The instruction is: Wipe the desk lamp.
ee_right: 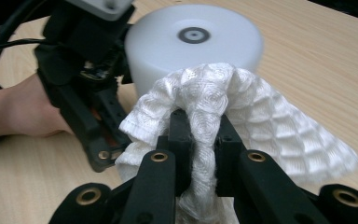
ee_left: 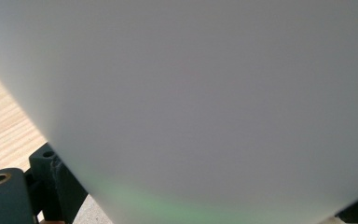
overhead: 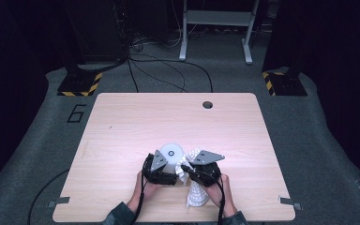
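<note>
My right gripper (ee_right: 199, 140) is clamped on a bunched fold of the white cloth (ee_right: 261, 126), whose long axis runs from the table's (overhead: 122, 122) near edge up toward the white cylinder (overhead: 171, 152), the free end trailing back to that edge by my right hand (overhead: 218, 187). The cylinder stands upright, its flat top with a dark ring facing up, near the middle of the near half of the table, and the cloth's gathered end touches its side. My left gripper (overhead: 161, 171) reaches level from the near edge with its jaws either side of the cylinder, gripping it, both forearms close together.
</note>
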Available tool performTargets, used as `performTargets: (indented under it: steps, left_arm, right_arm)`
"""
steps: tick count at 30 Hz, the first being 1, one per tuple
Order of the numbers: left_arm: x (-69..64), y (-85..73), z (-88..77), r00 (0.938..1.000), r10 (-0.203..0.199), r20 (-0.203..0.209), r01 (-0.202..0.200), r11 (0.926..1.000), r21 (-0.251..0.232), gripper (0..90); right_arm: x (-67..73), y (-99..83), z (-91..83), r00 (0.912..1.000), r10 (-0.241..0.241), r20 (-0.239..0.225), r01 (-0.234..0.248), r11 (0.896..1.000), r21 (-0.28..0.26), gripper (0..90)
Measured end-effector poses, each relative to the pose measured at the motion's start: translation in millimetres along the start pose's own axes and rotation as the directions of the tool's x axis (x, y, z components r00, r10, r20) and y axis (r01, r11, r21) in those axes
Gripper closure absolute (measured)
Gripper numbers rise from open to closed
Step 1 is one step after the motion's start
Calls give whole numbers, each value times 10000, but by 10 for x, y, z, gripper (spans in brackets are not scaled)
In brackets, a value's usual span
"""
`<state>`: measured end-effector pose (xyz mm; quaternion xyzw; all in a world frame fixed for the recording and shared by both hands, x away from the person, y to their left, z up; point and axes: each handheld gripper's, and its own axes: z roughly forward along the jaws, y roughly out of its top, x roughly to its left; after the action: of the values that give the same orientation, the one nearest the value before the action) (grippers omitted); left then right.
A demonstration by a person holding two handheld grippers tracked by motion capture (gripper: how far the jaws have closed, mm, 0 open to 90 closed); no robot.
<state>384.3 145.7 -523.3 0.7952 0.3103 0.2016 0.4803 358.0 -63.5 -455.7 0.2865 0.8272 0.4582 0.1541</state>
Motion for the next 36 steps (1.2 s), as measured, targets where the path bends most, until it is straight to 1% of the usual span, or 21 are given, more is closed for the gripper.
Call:
performTargets:
  steps: [5, 6, 7, 8, 9, 10, 15, 17, 19, 27, 28, 32, 34, 36]
  left_arm:
    - [-1, -4, 5, 10000, -27, -81, 26, 10000, -68, 73]
    - [1, 0, -3, 10000, 28, -2, -28, 10000, 53, 73]
    - [2, 0, -3, 10000, 21, 13, -21, 10000, 61, 73]
    - [2, 0, -3, 10000, 29, 3, -29, 10000, 63, 73]
    - [-4, -2, -2, 10000, -51, 22, 51, 10000, 45, 73]
    - [2, 0, -3, 10000, 27, 4, -27, 10000, 60, 73]
    - [1, 0, -3, 10000, 21, 7, -21, 10000, 57, 73]
    - [2, 0, -3, 10000, 27, 8, -27, 10000, 59, 73]
    - [1, 0, -3, 10000, 21, 12, -21, 10000, 56, 73]
    - [1, -1, -4, 10000, 24, 22, -24, 10000, 52, 73]
    - [2, 0, -4, 10000, 32, 23, -32, 10000, 53, 73]
    - [2, -1, -5, 10000, 27, 33, -28, 10000, 48, 73]
    - [1, -1, -5, 10000, 28, 32, -28, 10000, 41, 73]
    - [2, -1, -5, 10000, 29, 38, -29, 10000, 43, 73]
  right_arm:
    - [-84, 4, 19, 9999, 104, 136, -104, 9999, 10, 811]
    - [-95, 4, 24, 9997, 156, 195, -156, 9999, 6, 812]
    - [-120, 7, 30, 9992, 239, 331, -241, 9997, 37, 812]
    - [-147, 10, 41, 9993, 174, 345, -174, 9998, 18, 812]
    - [-151, 11, 46, 9987, 310, 395, -311, 9995, 18, 812]
    - [-169, 17, 56, 9987, 300, 407, -301, 9995, 29, 812]
    - [-254, 54, 104, 9980, 327, 540, -330, 9995, 34, 812]
    - [-301, 70, 129, 9986, 185, 505, -184, 9998, -12, 811]
    - [-343, 87, 156, 9986, 327, 405, -329, 9995, 38, 812]
    - [-444, 143, 264, 9994, 236, 271, -238, 9997, 82, 815]
    - [-459, 150, 271, 9996, 174, 202, -176, 9998, 119, 816]
    - [-518, 176, 318, 9996, 281, -61, -280, 9996, 75, 819]
    - [-544, 197, 340, 9995, 243, -190, -241, 9997, 86, 820]
    - [-557, 218, 359, 9994, 278, -221, -277, 9996, 48, 820]
